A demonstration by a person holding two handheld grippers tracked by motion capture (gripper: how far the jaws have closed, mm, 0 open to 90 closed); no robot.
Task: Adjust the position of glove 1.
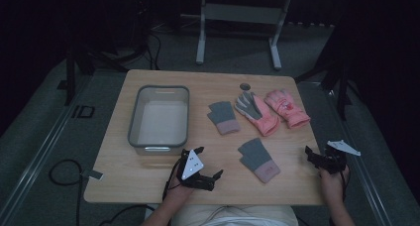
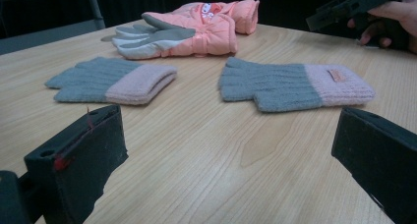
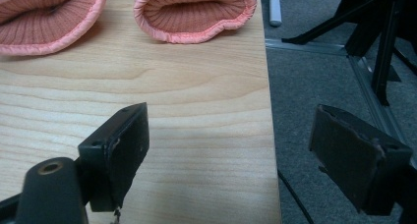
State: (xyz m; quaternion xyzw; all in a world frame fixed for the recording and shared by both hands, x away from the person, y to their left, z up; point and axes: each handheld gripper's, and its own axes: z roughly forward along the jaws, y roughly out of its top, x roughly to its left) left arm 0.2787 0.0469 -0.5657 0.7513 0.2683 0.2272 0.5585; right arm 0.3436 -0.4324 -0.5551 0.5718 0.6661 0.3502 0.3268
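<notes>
In the right gripper view, both pink ski gloves (image 3: 192,13) are cut off by the top edge, only their cuffs visible.

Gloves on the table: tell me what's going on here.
A person holds a tool in each hand at the near table edge. The left tool and right tool are open and empty. Two knit gloves and two pink gloves lie untouched beside a grey bin. The left tool points toward the knit gloves.
</notes>
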